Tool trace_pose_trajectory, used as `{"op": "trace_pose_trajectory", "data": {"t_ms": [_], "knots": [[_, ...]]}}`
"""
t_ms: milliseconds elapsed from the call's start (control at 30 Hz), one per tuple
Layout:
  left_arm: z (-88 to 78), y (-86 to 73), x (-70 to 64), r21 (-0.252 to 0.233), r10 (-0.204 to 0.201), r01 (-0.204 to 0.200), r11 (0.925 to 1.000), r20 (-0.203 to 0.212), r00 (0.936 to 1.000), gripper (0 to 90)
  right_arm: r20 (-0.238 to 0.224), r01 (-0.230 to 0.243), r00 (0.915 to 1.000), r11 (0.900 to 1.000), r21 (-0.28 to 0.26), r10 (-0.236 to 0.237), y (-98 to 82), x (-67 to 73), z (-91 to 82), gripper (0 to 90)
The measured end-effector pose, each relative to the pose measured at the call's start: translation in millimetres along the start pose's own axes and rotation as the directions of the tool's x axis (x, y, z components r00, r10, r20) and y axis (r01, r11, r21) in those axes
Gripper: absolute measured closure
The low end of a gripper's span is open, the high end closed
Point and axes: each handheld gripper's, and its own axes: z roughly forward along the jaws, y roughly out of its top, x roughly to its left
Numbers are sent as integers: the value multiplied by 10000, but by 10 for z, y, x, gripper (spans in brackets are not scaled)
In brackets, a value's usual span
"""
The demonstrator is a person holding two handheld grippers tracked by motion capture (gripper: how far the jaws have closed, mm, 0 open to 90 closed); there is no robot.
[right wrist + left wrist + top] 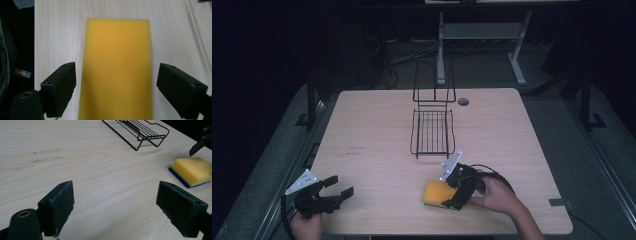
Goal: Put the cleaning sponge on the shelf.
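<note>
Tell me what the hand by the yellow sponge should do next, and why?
Probably close the right tool on the sponge. In the right gripper view its two jaws stand open on either side of the sponge, apart from it, and the sponge lies flat on the table. Closing gently should get a hold before any lift. The wire rack waits just beyond it.

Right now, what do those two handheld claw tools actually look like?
Both are black tools, each held in a bare hand. The left gripper and the right gripper each carry a pale grey three-cornered plate on top. A black cable loops from the right one. Up close, each has two blocky black jaws with flat dark pads, and a brass-ringed hole shows near the base.
</note>
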Motion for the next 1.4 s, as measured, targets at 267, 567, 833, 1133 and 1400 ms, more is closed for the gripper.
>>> {"op": "trace_pose_trajectory", "data": {"t_ms": [267,567,833,1133,1400], "knots": [[-2,-1,-1,-23,-17,17,10000,2,10000,141,-70,30,10000,9999,140,-29,24,-10,55,154],[-5,-2,2,-18,-12,12,10000,11,10000,140,-80,56,10000,9989,457,-52,41,-10,147,155],[-9,-2,2,-28,-23,23,10000,16,10000,141,-81,40,10000,9986,527,-36,47,-12,199,154],[-5,-3,2,-27,-41,41,10000,23,10000,140,-45,-31,10000,9987,515,33,13,-17,254,155],[-9,-4,6,-61,-69,69,10000,21,10000,140,58,45,10000,9986,525,-48,23,-15,279,154]]}}
